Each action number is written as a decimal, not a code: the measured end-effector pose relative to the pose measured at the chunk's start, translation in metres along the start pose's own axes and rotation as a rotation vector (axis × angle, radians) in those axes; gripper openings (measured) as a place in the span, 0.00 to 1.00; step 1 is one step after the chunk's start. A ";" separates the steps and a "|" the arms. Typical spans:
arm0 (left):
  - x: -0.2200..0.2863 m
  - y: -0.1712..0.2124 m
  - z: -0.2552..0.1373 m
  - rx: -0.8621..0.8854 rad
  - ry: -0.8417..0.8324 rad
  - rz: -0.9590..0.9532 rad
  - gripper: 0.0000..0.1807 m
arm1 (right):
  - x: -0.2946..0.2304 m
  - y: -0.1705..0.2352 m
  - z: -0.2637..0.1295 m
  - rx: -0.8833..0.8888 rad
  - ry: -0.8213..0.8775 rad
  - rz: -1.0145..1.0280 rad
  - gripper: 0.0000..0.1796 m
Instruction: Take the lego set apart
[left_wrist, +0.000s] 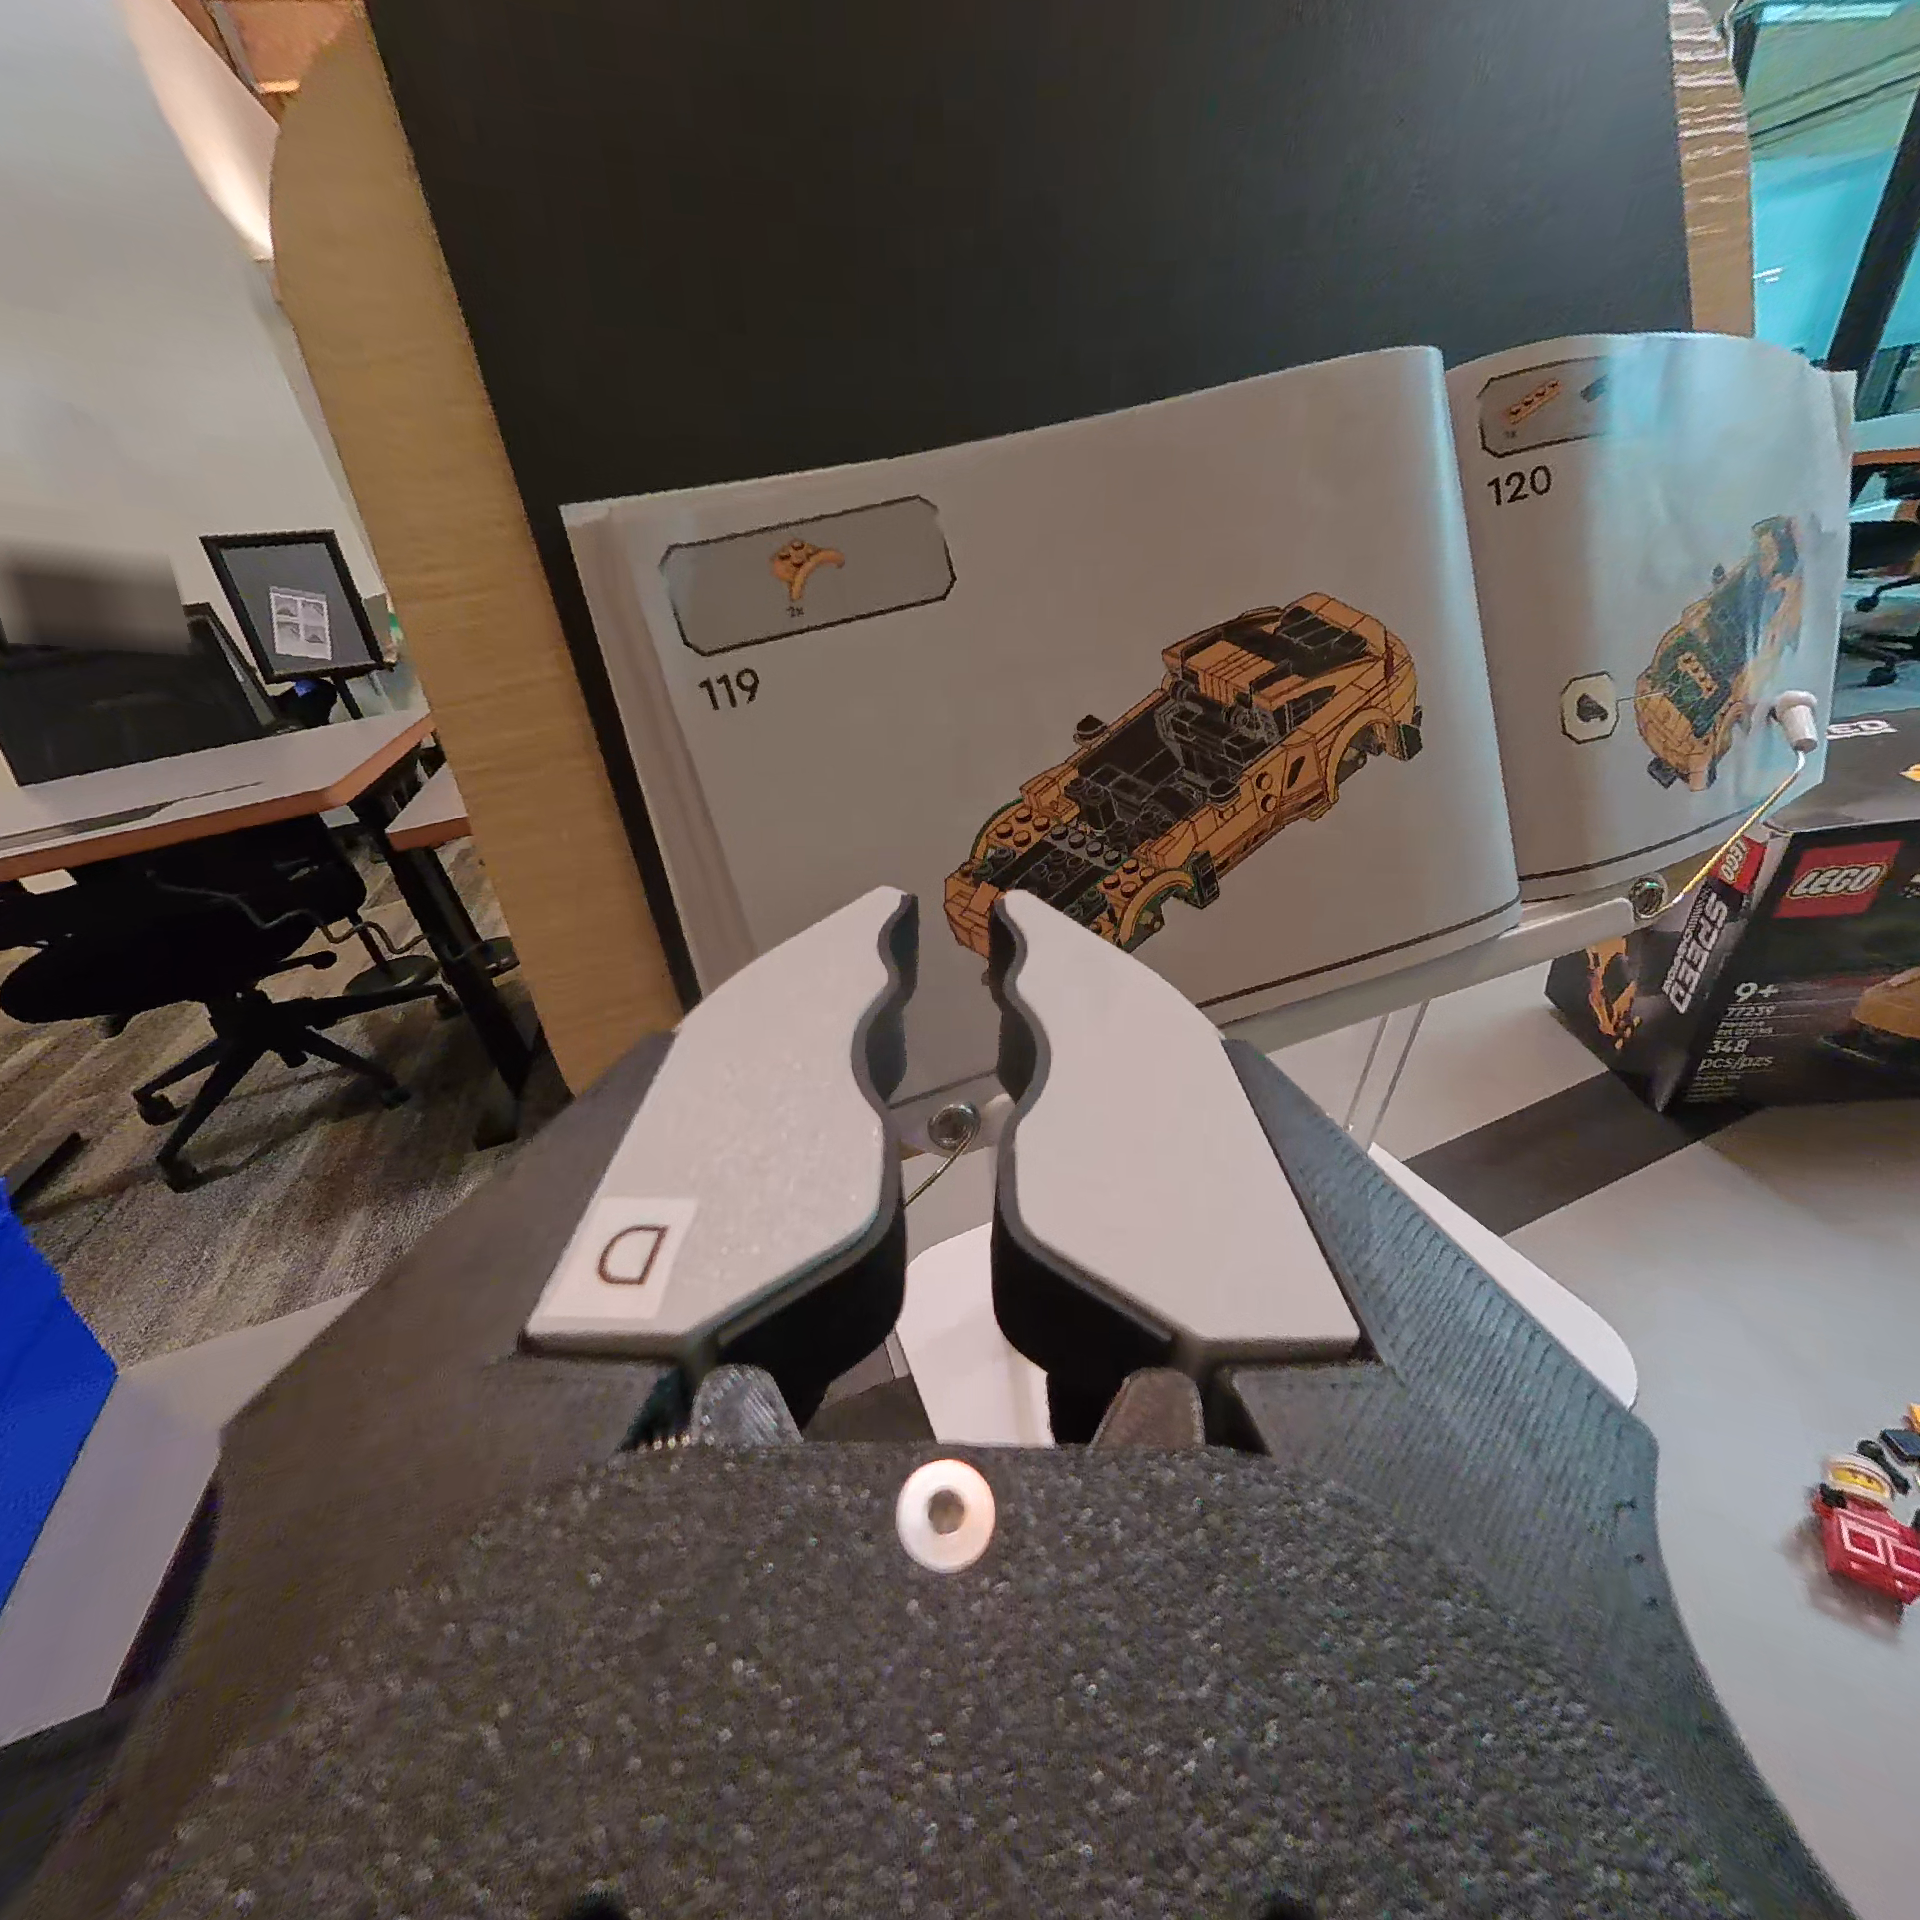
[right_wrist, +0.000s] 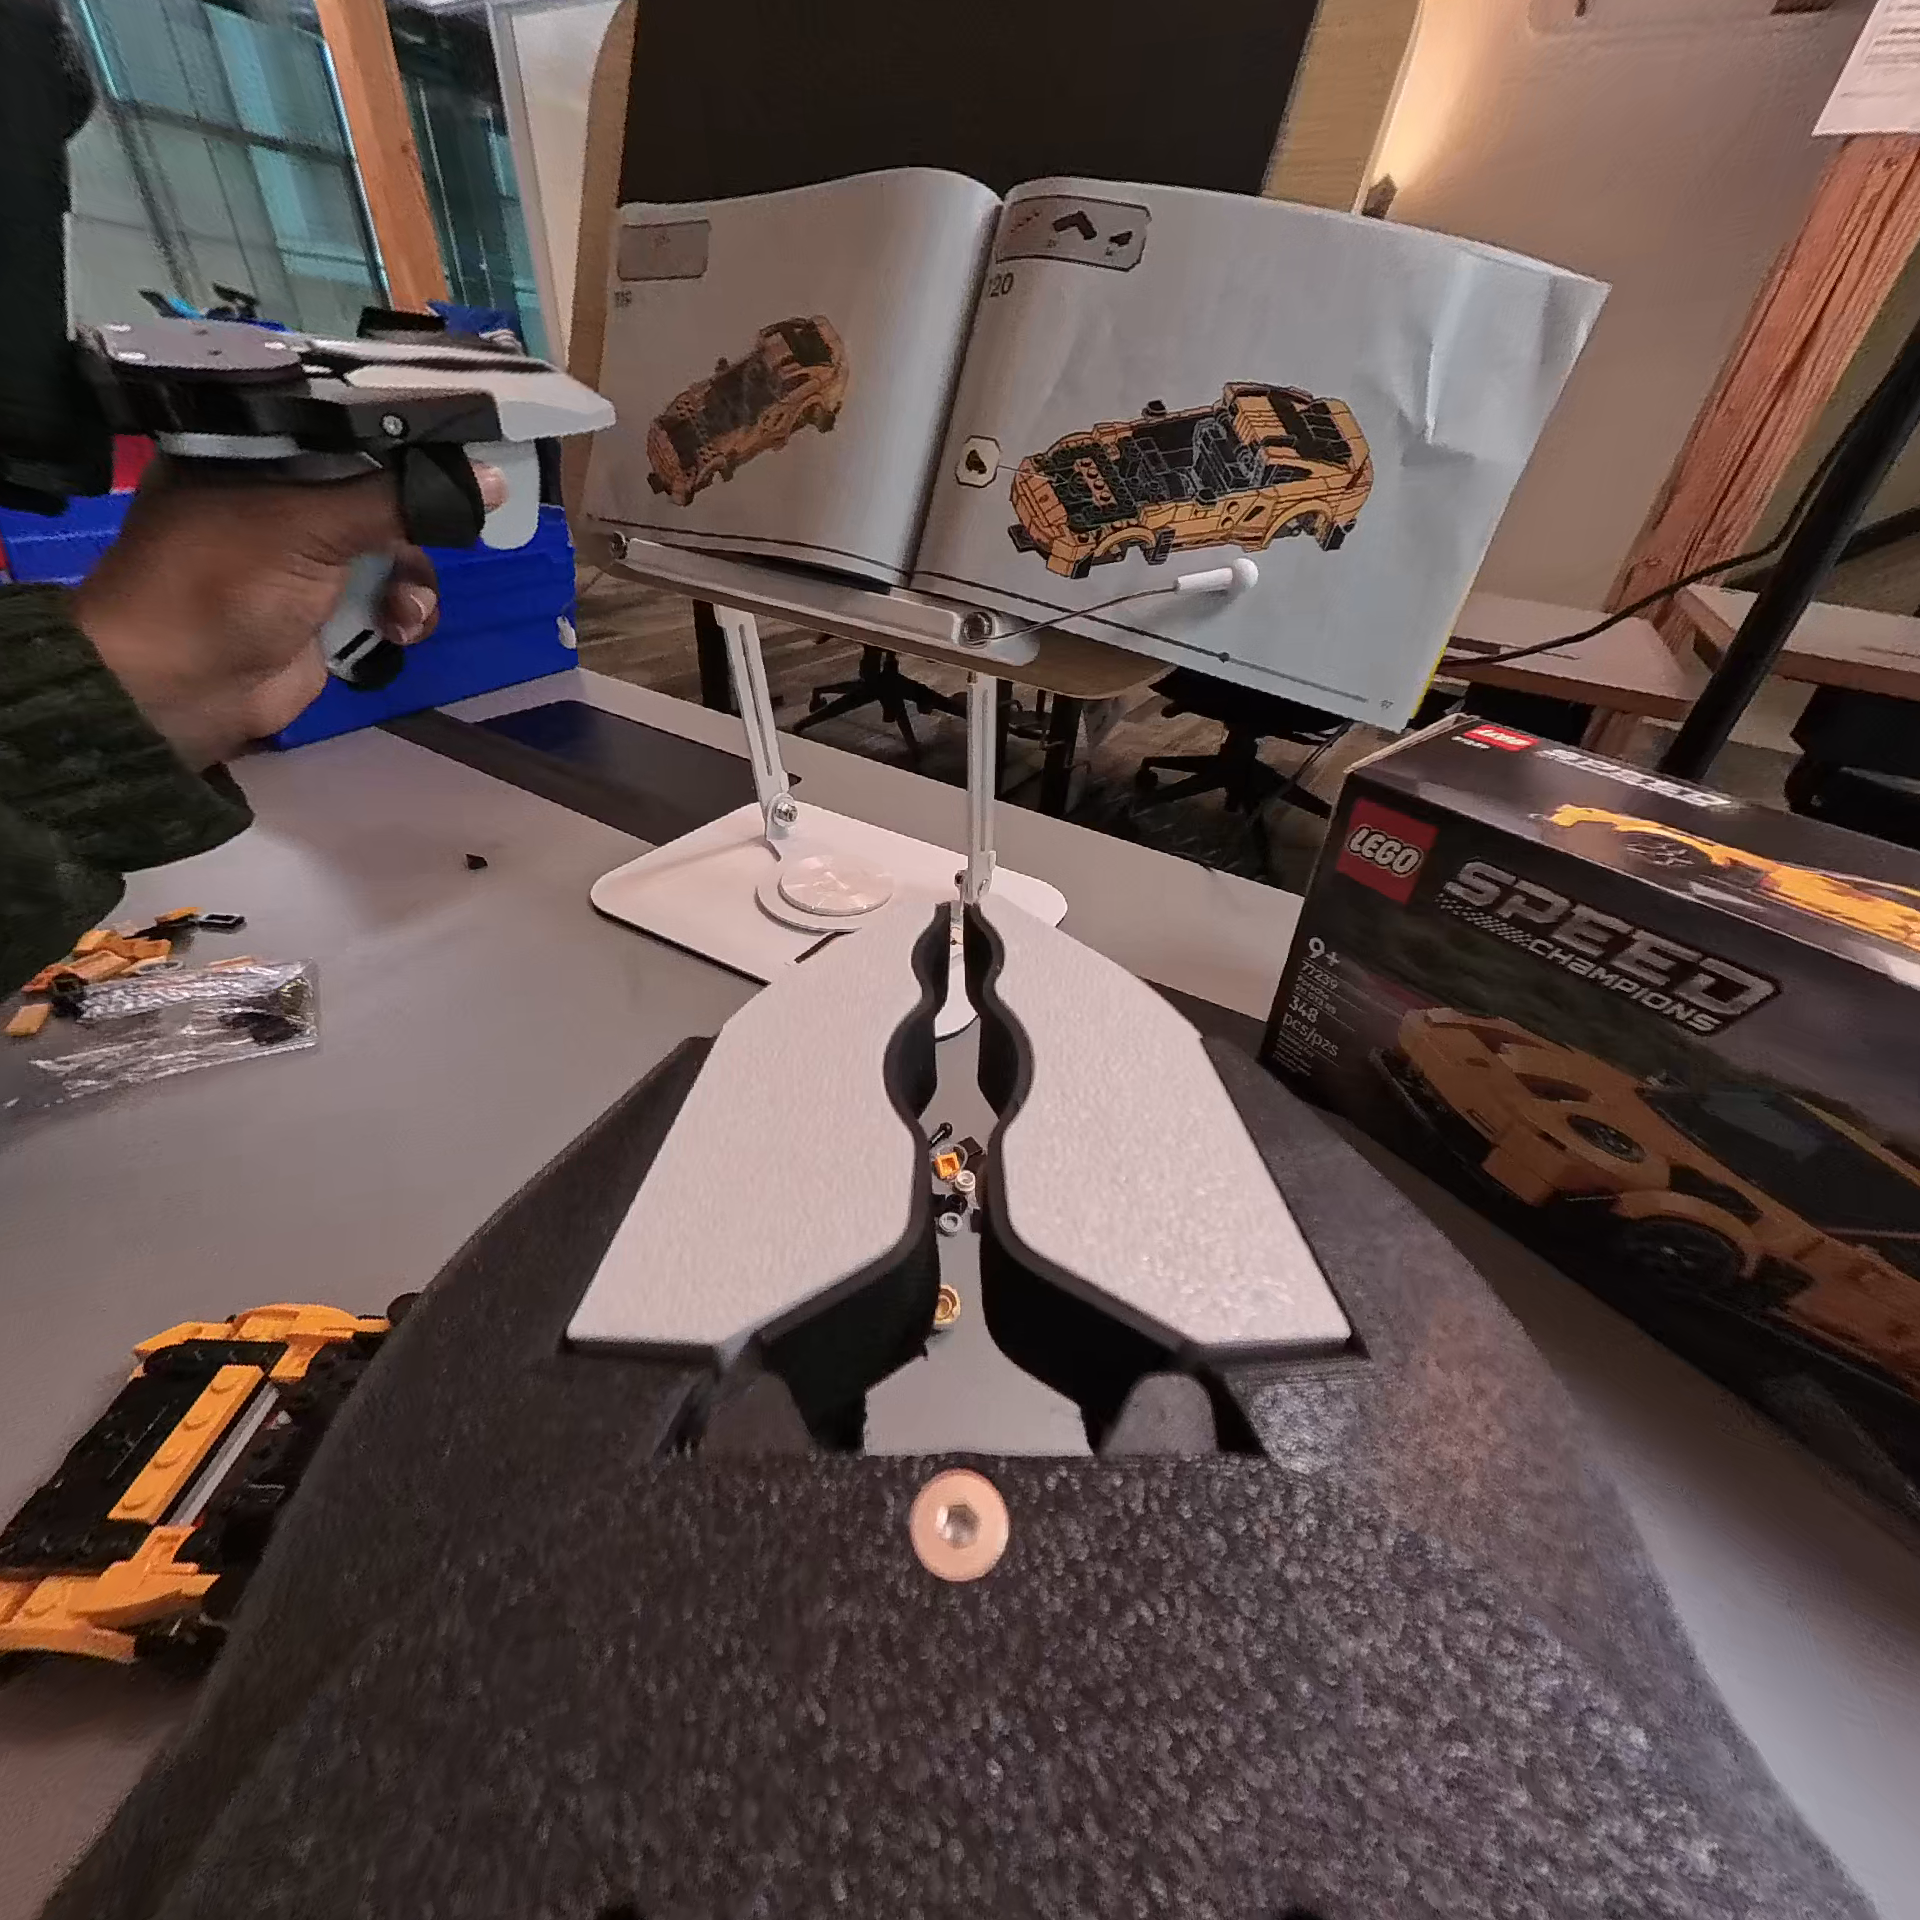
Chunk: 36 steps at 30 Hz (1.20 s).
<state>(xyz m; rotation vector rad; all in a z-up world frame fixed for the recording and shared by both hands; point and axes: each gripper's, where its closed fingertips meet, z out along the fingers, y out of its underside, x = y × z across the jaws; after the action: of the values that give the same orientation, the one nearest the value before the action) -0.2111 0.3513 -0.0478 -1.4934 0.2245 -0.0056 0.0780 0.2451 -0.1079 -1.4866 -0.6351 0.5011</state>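
left hand-held gripper (left_wrist: 954, 914) raised level, slightly parted; right hand-held gripper (right_wrist: 957, 920) nearly closed, both empty.

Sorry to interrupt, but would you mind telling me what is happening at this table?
A person holds a gripper in each hand to dismantle a yellow-and-black Lego car. Neither grips anything: the left gripper is raised before the instruction booklet, the right gripper hovers over small loose pieces. The car lies untouched, partly stripped.

left wrist view sits raised, close before the open booklet (left_wrist: 1039, 727), facing it. right wrist view sits lower, perhaps farther back over the table (right_wrist: 416, 1091); both share booklet and box (right_wrist: 1610, 1039).
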 end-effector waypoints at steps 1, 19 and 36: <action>0.001 -0.001 0.001 0.001 0.002 0.001 0.07 | -0.001 0.000 0.000 0.000 -0.001 -0.007 0.01; 0.009 -0.007 0.019 0.008 0.041 0.033 0.01 | -0.012 0.008 0.004 -0.015 -0.040 -0.020 0.01; 0.039 0.012 0.011 -0.033 0.101 0.043 0.00 | -0.016 0.013 0.001 -0.013 -0.076 0.019 0.01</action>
<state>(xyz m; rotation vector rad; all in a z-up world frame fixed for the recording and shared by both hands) -0.1729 0.3573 -0.0647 -1.5222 0.3390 -0.0432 0.0658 0.2357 -0.1219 -1.4926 -0.6852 0.5717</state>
